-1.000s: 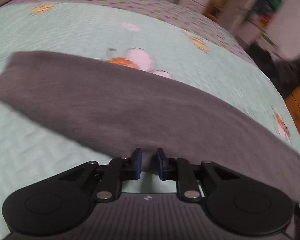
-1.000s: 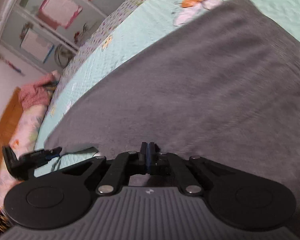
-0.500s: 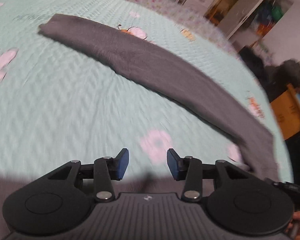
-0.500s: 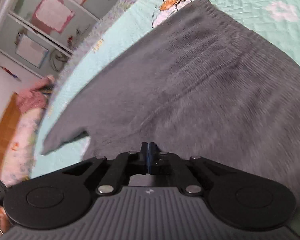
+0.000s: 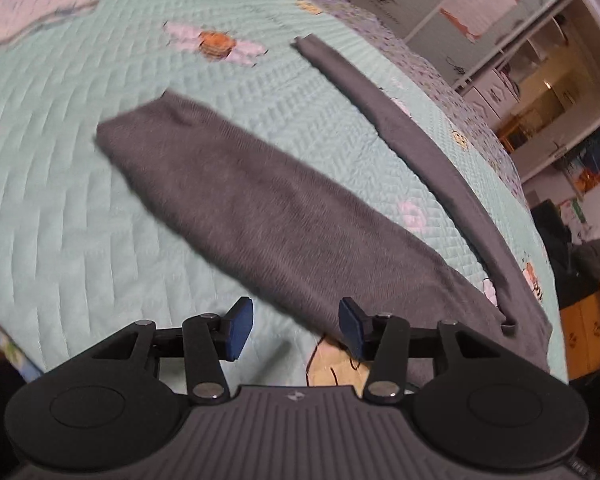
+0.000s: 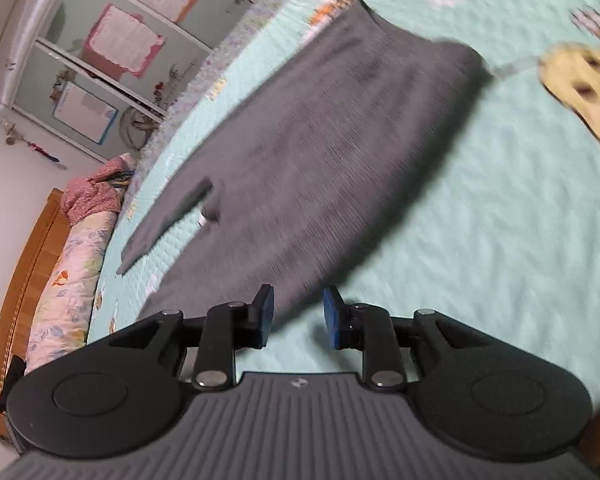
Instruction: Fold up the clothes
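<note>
Lying flat on the bed [image 5: 60, 220]: one grey garment [image 5: 260, 216], spread over a mint quilted cover printed with flowers and bees.

Nearest, left wrist view: left tool [image 5: 296, 328], blue pads, jaws opening, parted to a middling gap, nothing between them; the garment's near edge lies just beyond the tips. A small pale emblem sits on the tool's ribbed housing, too small to read. A cream cartoon print on the cover shows just behind the right pad.

Nearest, right wrist view: right tool [image 6: 298, 318], blue pads, jaws opening, gap narrow, nothing gripped; the garment's [image 6: 320, 160] edge lies under and just past the left pad.

Middle, left view: the broad grey panel runs diagonally away to the upper left. A long narrow grey strip [image 5: 404, 136] runs beside it, apart along most of its length and joining it at the lower right.

Middle, right view only: a short grey flap [image 6: 160, 216] juts from the garment's left side, with a small white tag [image 6: 201, 222] by it; no writing legible.

Far, right view only: wooden bed frame [image 6: 24, 280], floral bedding [image 6: 68, 272], a red cloth heap [image 6: 92, 196], glass cupboard doors with pink and blue papers [image 6: 124, 40], text unreadable.

Far, left view only: a lit doorway [image 5: 548, 92], a person [image 5: 596, 260] at the right edge.
</note>
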Demonstrator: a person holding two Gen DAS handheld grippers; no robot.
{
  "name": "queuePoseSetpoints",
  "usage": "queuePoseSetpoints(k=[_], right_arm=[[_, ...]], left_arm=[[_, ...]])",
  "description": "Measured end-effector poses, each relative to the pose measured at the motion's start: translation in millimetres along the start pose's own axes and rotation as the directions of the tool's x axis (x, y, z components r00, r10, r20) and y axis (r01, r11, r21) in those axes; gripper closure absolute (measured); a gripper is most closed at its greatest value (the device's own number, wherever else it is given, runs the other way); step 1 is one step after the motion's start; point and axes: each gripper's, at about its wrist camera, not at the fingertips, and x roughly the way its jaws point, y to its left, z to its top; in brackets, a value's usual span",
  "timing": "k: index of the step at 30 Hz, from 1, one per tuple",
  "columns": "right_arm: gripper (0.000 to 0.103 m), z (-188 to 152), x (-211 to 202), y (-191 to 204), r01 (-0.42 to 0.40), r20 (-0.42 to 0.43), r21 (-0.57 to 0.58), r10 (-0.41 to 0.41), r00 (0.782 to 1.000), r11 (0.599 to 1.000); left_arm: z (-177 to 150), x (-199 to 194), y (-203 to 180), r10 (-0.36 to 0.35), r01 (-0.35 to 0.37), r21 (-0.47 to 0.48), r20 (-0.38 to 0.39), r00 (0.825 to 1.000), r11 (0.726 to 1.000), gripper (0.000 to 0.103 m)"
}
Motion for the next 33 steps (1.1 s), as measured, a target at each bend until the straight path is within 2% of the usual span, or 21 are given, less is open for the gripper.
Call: queuePoseSetpoints(k=[7,9,12,16,18,19,21,22,24,27,30,33], right_arm=[[0.072,-9.5,-10.0,10.1,-0.021,0.009,-0.025,0.021,1.000,0.999],[0.072,-2.9,-7.2,19.4,-0.031,0.015,-0.066,0.032,0.999,0.997],[0.072,25.2,5.3,37.6,-0.019,0.034,-0.174,0.026,0.999,0.984],[0.071,84.9,27.8,58.5,0.053,0.099,-0.305,-0.023,0.995,0.951],[0.071,120.1,40.4,59.4,0.075,0.139,-0.348,-0.028,0.990,0.934],[0.070,134.8,48.8,61.2,0.080,0.147,-0.386,-0.025,0.989,0.919],[0.060,161.2,72.5,72.7,0.096,0.148,-0.493,-0.025,0.989,0.865],[0.059,174.4,84.4,78.5,0.103,0.148,-0.543,-0.025,0.989,0.833],[0.058,199.1,109.3,91.1,0.112,0.141,-0.635,-0.028,0.990,0.765],[0.058,223.8,155.0,113.3,0.095,0.089,-0.728,-0.044,0.995,0.678],[0.058,235.1,201.4,134.3,0.074,0.041,-0.798,-0.069,0.997,0.598],[0.058,242.6,243.5,150.7,0.017,-0.023,-0.817,-0.063,0.998,0.576]], left_arm=[[-4.2,14.5,-14.7,-0.010,0.010,-0.001,-0.057,0.998,1.000,0.052],[-0.1,18.2,-28.3,-0.043,0.046,0.055,-0.069,0.997,0.997,0.052],[21.3,33.4,-58.1,-0.088,0.106,0.154,-0.116,0.989,0.982,0.052],[71.7,59.6,-117.3,-0.111,0.139,0.317,-0.107,0.988,0.938,0.049],[101.7,81.2,-149.1,-0.132,0.166,0.324,-0.125,0.983,0.931,0.045],[114.5,93.9,-163.1,-0.168,0.206,0.299,-0.147,0.975,0.932,0.045],[140.6,122.9,-194.1,-0.224,0.267,0.261,-0.181,0.958,0.928,0.042],[150.6,138.9,-210.5,-0.235,0.280,0.250,-0.196,0.952,0.927,0.042],[168.7,172.8,-238.5,-0.221,0.261,0.196,-0.204,0.954,0.945,0.041],[185.6,225.0,-272.4,-0.153,0.183,0.113,-0.237,0.960,0.976,0.041],[183.1,258.1,-292.1,-0.137,0.161,0.079,-0.248,0.959,0.984,0.041],[174.5,287.7,-297.2,-0.145,0.159,0.022,-0.301,0.943,0.987,0.041]])
